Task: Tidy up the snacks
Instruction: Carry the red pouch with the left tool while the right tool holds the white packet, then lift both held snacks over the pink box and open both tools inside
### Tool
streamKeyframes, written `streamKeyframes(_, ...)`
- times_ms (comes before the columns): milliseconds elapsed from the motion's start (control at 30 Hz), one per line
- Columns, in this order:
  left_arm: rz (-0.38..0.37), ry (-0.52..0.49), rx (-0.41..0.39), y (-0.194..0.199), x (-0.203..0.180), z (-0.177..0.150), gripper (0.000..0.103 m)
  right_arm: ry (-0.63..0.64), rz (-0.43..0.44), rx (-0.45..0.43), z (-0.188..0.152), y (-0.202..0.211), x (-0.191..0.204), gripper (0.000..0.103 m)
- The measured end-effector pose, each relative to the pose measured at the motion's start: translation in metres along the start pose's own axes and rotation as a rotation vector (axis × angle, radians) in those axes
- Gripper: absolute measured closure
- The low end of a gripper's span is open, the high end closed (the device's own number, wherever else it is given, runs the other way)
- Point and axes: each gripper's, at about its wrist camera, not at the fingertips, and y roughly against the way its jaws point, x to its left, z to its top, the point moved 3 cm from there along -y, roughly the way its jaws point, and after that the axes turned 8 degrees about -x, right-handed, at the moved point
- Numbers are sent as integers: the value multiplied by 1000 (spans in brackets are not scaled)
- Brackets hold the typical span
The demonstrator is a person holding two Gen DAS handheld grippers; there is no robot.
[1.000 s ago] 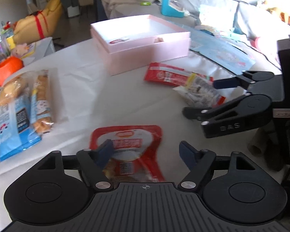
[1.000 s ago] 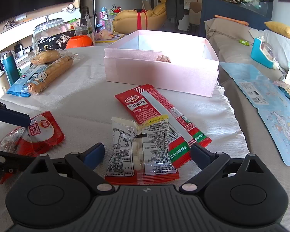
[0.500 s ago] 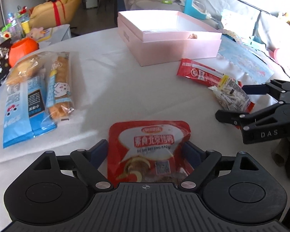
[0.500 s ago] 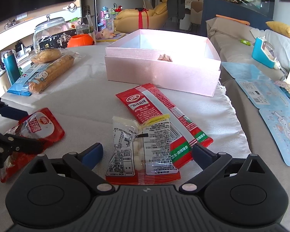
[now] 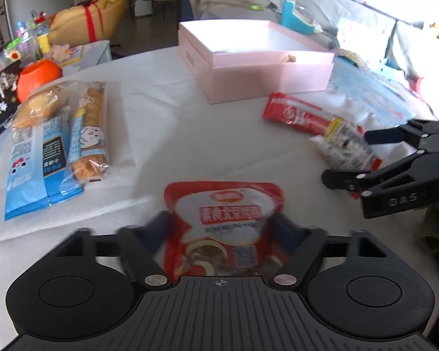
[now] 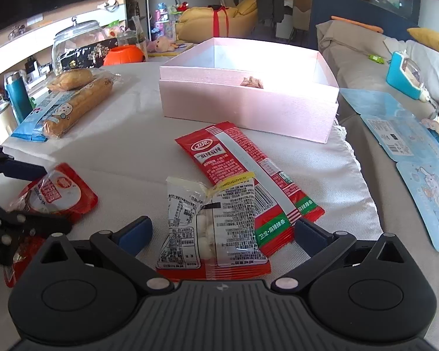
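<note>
Left wrist view shows the left tool (image 5: 219, 228) tilted down over a red snack pouch (image 5: 224, 216) lying flat on the white cloth-covered surface (image 5: 166, 134). Its blue-padded jaws are closing, blurred, with the pouch between them; I cannot tell whether the pads already press its edges. Farther left lie two wrapped bread rolls (image 5: 85, 134) on blue packets, beside an orange pumpkin-shaped bowl (image 5: 39, 73). An open pink box (image 5: 260, 79) sits at the far middle of the surface, a small brownish item in its corner.

Right wrist view shows the right tool (image 6: 222, 234) with its jaws spread wide and opening further, one finger on either side of a clear packet of white candies (image 6: 210, 222) without touching it. That packet lies on top of a long red spicy-strip packet (image 6: 237, 169), which points toward the pink box (image 6: 248, 108) just beyond. The red snack pouch (image 6: 58, 193) appears at the left edge between the dark fingers of the left tool (image 6: 17, 193). Blue printed cards (image 6: 406, 134) lie on the grey sofa to the right.
</note>
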Motion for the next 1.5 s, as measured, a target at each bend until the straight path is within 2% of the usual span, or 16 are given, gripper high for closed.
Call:
streamKeyframes(67, -16, 13, -2, 5, 0, 2, 35, 18, 8, -15, 3, 6, 2, 19)
streamKeyframes(133, -17, 8, -15, 10, -2, 3, 39, 36, 21, -23, 8, 14, 2, 49)
streamKeyframes(233, -14, 1, -51, 20, -6, 6, 42, 29, 58, -51, 17, 27, 2, 49)
streamKeyframes(367, -20, -5, -84, 31, -8, 12, 45, 42, 47, -95, 26, 41, 1, 50)
streamKeyframes(533, -20, -15, -28, 18, -9, 3, 44, 51, 23, -107, 27, 43, 1, 50)
streamKeyframes(767, -2, -40, 33, 0, -12, -4, 28, 70, 31, -47, 8, 29, 8, 50)
streamKeyframes(900, 9, -71, 30, -4, -14, -4, 22, 64, 22, -29, 3, 23, 6, 50)
streamKeyframes(967, 11, -62, 22, -5, -13, -5, 21, 57, 21, -16, 0, 19, 4, 46)
streamKeyframes(1033, 11, -56, 0, -3, -14, -9, 21, 57, 7, -21, -1, 17, 3, 34)
streamKeyframes(1133, 16, -47, -34, 1, -14, -14, 21, 37, -4, -20, -2, 13, 0, 22)
streamKeyframes(1233, 21, -44, -23, 2, -14, -12, 21, 3, 9, -21, -2, 11, -6, 19)
streamKeyframes(1267, 20, -48, -20, 1, -14, -11, 24, 6, 9, -24, -1, 11, -5, 20)
streamKeyframes(1300, 19, -51, -27, 3, -14, -10, 28, 19, 12, -26, 0, 12, -4, 30)
streamKeyframes(1333, 13, -54, -39, 4, -15, -10, 34, 34, 20, -28, 1, 15, -1, 48)
streamKeyframes(1500, -4, -78, -123, 20, -20, -6, 44, 44, 86, -35, 10, 29, 3, 53)
